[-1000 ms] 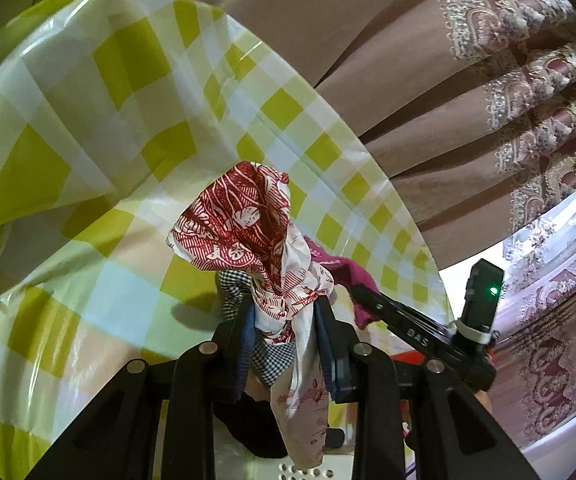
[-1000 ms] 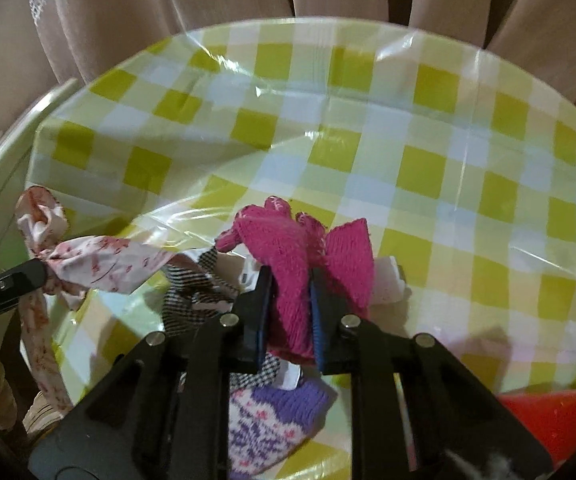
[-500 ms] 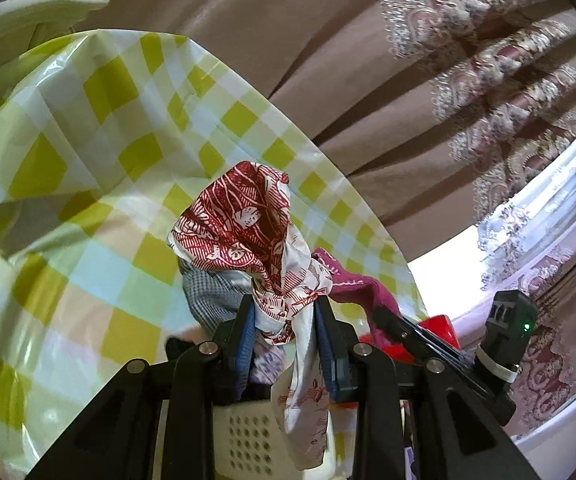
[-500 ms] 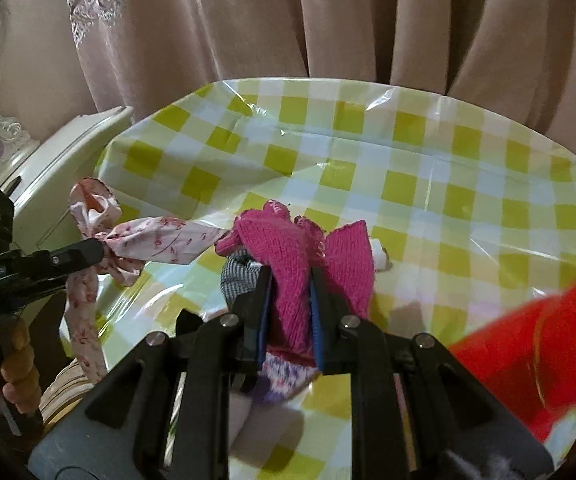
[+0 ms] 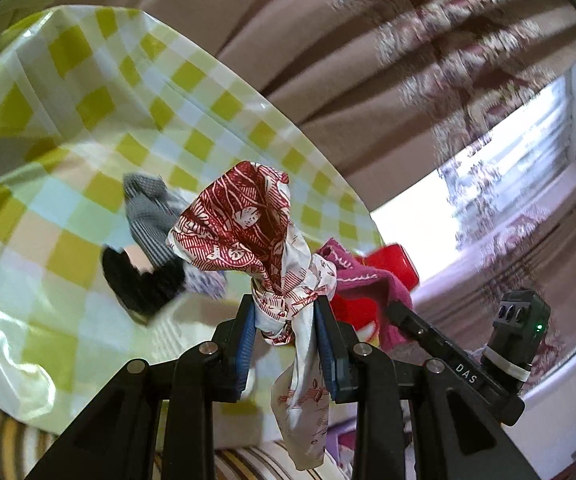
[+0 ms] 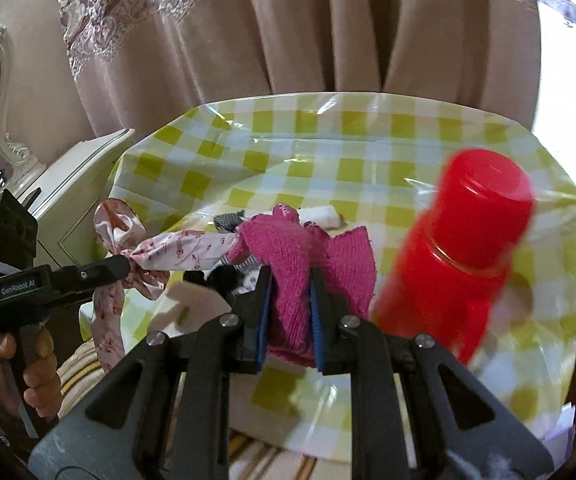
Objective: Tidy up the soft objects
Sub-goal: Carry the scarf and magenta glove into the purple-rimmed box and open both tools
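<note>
The left gripper [image 5: 286,320] is clenched on a red-and-white patterned scarf [image 5: 244,220], whose bunched top rises toward 12 o'clock above the pads while a loose tail hangs down at 6 o'clock. The right gripper [image 6: 289,300] is clamped on a pink knitted sock [image 6: 291,240], lifted off the checked tablecloth [image 6: 327,148]. At 9 o'clock of that sock, in the right wrist view, the scarf stretches toward it from the other gripper. On the cloth beyond the scarf, at 10 o'clock, lie a grey sock [image 5: 148,208] and a black sock [image 5: 140,284], touching each other. A red bottle [image 6: 459,256] stands at 3 o'clock of the pink sock, blurred. No basket or bin shows in either view. Brown curtains [image 6: 307,40] hang behind the table.
</note>
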### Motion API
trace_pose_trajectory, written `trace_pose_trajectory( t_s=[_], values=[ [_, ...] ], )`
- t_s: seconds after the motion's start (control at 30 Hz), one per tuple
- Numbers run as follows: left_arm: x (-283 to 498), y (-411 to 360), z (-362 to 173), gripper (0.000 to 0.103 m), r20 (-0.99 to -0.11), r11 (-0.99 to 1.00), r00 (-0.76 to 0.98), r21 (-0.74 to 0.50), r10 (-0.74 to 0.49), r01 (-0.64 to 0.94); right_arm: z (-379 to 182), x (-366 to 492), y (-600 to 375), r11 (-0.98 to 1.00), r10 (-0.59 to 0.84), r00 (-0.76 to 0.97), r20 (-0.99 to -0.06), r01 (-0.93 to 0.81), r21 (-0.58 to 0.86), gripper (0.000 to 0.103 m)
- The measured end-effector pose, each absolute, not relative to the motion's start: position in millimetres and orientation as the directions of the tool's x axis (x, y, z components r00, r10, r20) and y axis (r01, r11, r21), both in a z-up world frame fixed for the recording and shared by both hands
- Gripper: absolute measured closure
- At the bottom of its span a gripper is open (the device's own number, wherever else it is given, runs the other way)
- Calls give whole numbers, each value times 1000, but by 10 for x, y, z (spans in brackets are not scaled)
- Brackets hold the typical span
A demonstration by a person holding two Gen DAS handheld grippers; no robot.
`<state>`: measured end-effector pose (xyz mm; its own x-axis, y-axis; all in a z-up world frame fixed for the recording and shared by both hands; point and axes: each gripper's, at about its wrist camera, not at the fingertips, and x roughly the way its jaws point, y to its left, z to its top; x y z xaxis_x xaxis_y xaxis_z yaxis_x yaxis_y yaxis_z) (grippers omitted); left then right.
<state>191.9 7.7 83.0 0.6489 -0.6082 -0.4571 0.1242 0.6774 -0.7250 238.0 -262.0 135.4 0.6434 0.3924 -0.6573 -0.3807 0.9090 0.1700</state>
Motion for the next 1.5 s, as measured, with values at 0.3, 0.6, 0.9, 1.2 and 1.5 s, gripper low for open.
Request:
trace_pose_trajectory(
  t_s=[0.3,0.6,0.9,1.2,1.5],
  values=[
    [1599,-548,786,73,-503,693,559,-696,-659,191,1307,1820,-3269,941,329,675,-660,-296,167,82],
    [1337,-1255,750,73,-556,703,454,-655,-696,277,1259,1313,-3994,967,254,693,-675,-177,182,82],
    [1090,-2002,673,73,-618,703,335,-614,-711,360,1166,848,-4663,986,146,712,-687,-50,158,82],
    [794,-2645,568,73,-669,680,213,-584,-712,443,998,403,-5269,988,17,700,-714,98,120,80],
    [542,-3131,381,54,-709,640,75,-580,-701,504,820,168,-5554,981,-48,664,-746,172,89,68]
  ],
)
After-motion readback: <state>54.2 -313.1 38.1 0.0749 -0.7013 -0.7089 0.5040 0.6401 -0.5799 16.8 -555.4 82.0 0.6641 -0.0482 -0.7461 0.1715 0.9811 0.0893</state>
